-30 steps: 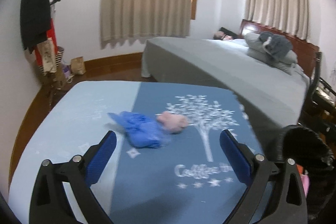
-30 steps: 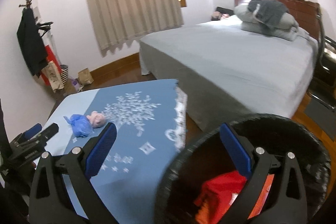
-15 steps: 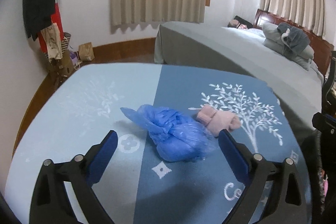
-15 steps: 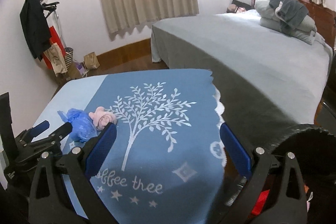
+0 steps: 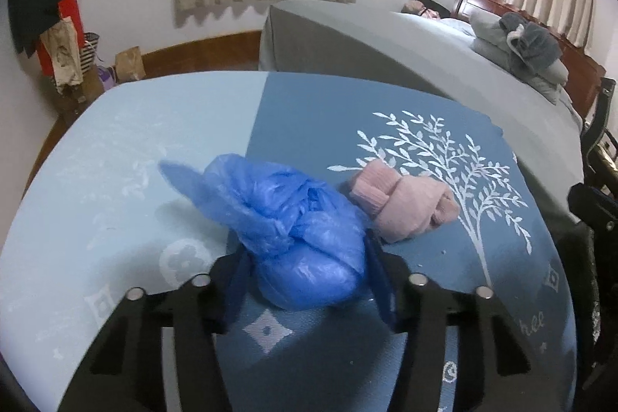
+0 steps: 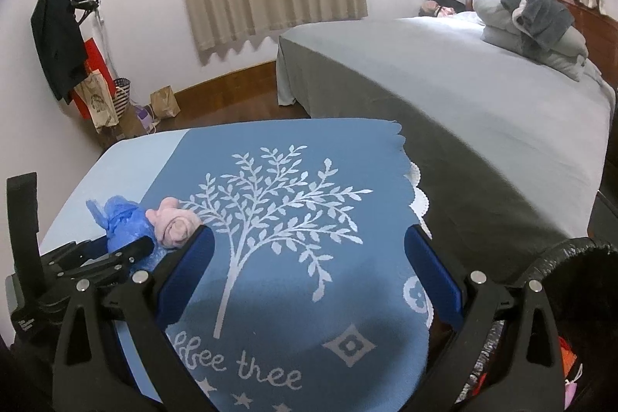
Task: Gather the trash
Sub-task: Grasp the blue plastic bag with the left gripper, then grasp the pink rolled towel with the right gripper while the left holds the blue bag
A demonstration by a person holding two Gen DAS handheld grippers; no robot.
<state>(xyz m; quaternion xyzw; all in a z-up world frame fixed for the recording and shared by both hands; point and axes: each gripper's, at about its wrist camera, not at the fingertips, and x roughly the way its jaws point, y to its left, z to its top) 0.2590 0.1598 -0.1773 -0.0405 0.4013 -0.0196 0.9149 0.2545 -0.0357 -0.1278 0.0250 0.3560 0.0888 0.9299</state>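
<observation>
A crumpled blue plastic bag [image 5: 293,222] lies on the blue tablecloth [image 5: 320,126]. My left gripper [image 5: 305,280] is shut on the near end of the bag, its blue pads pressed against both sides. A rolled pink sock [image 5: 405,207] lies right of the bag, touching it. In the right wrist view the bag [image 6: 123,219], the sock [image 6: 174,224] and the left gripper [image 6: 135,250] show at the left. My right gripper [image 6: 309,273] is open and empty above the tree print. The black trash bin [image 6: 579,296] shows at the lower right.
A grey bed [image 6: 463,95] with folded blankets [image 6: 537,22] stands right of the table. A coat rack [image 6: 58,26] with bags stands by the far left wall. The table's right edge [image 6: 417,203] has a lace trim.
My left gripper moved forward onto the blue bag and closed on it. My right gripper swung left away from the trash bin, over the tablecloth, and stayed open.
</observation>
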